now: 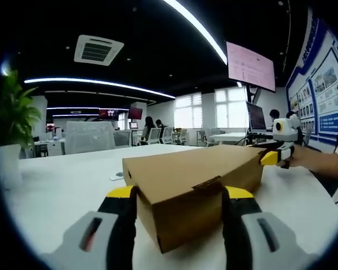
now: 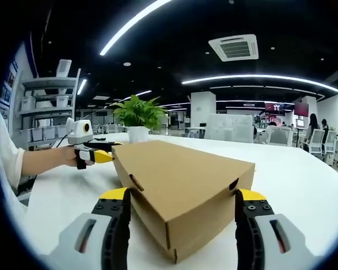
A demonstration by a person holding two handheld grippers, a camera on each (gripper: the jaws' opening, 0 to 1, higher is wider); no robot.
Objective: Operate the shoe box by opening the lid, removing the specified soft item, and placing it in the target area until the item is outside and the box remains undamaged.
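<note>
A closed brown cardboard shoe box (image 1: pixel 191 166) lies on the white table (image 1: pixel 62 185). One corner of it pokes between the jaws of my left gripper (image 1: pixel 180 194), which stand wide apart on either side, open. A lid tab shows on the side facing me. At the box's far end my right gripper (image 1: pixel 276 154) rests its yellow fingertip against the cardboard. In the right gripper view the same box (image 2: pixel 180 169) points another corner between the spread jaws of my right gripper (image 2: pixel 183 197). My left gripper (image 2: pixel 96 154) sits at the far left end, held by a hand.
A potted plant (image 1: pixel 14 124) in a white pot (image 2: pixel 138 134) stands on the table beyond the box. A person's forearm (image 2: pixel 39 160) reaches in from the left. Office chairs, desks and a monitor (image 1: pixel 255 117) stand further back.
</note>
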